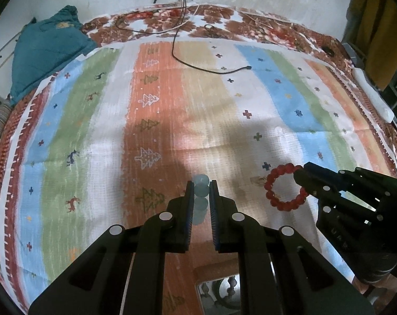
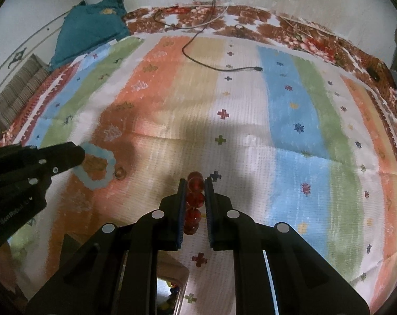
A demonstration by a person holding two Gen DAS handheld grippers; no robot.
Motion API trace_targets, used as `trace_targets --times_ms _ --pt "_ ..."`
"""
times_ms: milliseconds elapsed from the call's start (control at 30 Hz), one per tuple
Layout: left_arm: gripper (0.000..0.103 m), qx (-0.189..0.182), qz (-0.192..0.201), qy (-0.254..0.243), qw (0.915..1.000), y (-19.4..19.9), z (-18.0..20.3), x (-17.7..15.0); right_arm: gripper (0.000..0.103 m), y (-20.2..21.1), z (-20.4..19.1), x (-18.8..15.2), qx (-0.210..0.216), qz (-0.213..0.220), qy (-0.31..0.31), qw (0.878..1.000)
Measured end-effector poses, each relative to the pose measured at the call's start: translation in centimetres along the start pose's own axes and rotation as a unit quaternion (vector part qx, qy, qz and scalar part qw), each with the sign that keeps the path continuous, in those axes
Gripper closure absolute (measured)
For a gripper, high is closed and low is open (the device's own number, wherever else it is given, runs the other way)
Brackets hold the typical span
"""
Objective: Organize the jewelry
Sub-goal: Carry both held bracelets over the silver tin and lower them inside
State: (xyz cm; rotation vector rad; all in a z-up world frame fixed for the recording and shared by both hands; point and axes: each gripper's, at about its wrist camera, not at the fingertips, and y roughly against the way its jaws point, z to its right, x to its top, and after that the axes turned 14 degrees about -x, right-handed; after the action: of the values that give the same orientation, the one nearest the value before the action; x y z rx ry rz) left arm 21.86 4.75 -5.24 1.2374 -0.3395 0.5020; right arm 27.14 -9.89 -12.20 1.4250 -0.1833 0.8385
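My left gripper is shut on a pale blue bead bracelet, whose beads show edge-on between the pads. From the right wrist view the same pale blue bracelet hangs as a ring from the left gripper, above the striped cloth. My right gripper is shut on a red bead bracelet. In the left wrist view that red bracelet hangs as a ring from the right gripper.
A black cable lies across the far part of the striped cloth. A teal cushion sits at the far left corner, a white object at the right edge. A mirrored tray lies below the grippers.
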Motion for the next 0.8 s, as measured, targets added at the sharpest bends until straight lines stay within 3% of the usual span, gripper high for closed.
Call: trace_targets --times_ms 800 --pt "0.092 -0.023 0.038 -0.022 0.9988 5.1 3.4 -2.4 0.089 6.4 -0.5 -2.1 0.000 0.062 -0.006 0.998"
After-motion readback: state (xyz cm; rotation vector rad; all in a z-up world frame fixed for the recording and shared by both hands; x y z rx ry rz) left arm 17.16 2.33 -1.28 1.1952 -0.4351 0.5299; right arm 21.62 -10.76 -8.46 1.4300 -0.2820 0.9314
